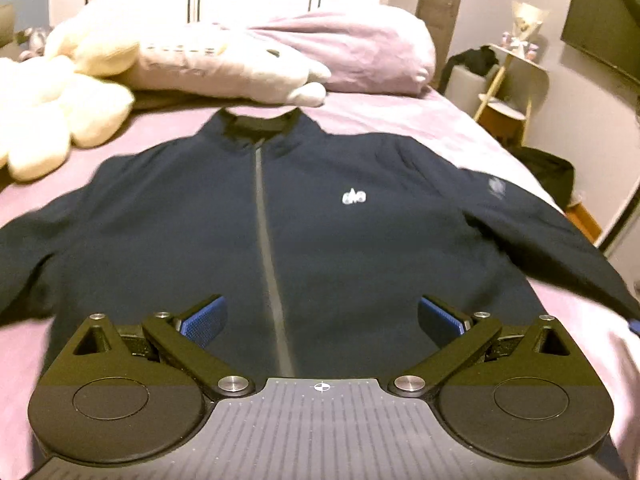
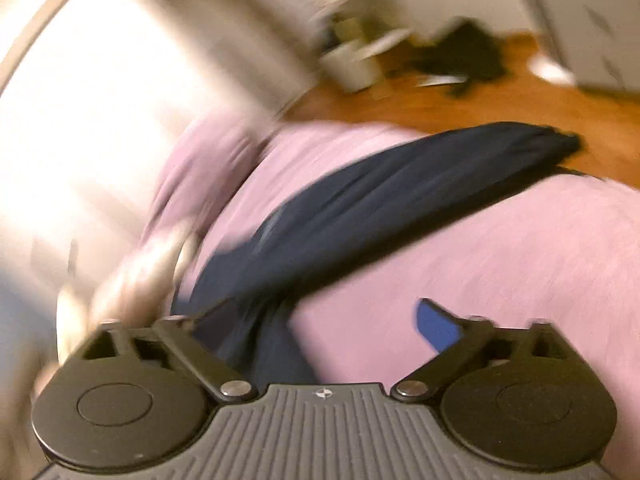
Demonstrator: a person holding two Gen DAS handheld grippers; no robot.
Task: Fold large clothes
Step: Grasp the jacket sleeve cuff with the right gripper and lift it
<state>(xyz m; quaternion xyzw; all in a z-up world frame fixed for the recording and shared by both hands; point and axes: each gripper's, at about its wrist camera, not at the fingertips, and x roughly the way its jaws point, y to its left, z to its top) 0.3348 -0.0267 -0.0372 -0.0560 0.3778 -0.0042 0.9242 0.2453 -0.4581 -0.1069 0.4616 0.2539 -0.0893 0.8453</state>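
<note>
A: Where's the jacket?

B: Flat on the bed, front side up, on the pink sheet. In the left wrist view the collar points away from the camera toward the pillow and the cream plush toys, and the hem lies nearest the left tongs.

A: So its long axis?

B: The grey zipper marks it: it runs from the hem up to the collar, leaning slightly left as it recedes, roughly along the length of the bed. The sleeves spread out to either side. A small white logo sits on the chest to the right of the zipper.

A: And the left tongs?

B: Spread wide, blue pads apart over the hem region, nothing between them that they press on.

A: The right view?

B: Badly blurred. A navy sleeve stretches diagonally across the pink sheet, from the lower left by the right tongs to the upper right, where its cuff end reaches the bed's edge near the wooden floor.

A: Are the right tongs pinching it?

B: The jaws stand apart. The sleeve's near end passes by the left finger; the right blue pad is over bare sheet. I see no pinch.
</note>
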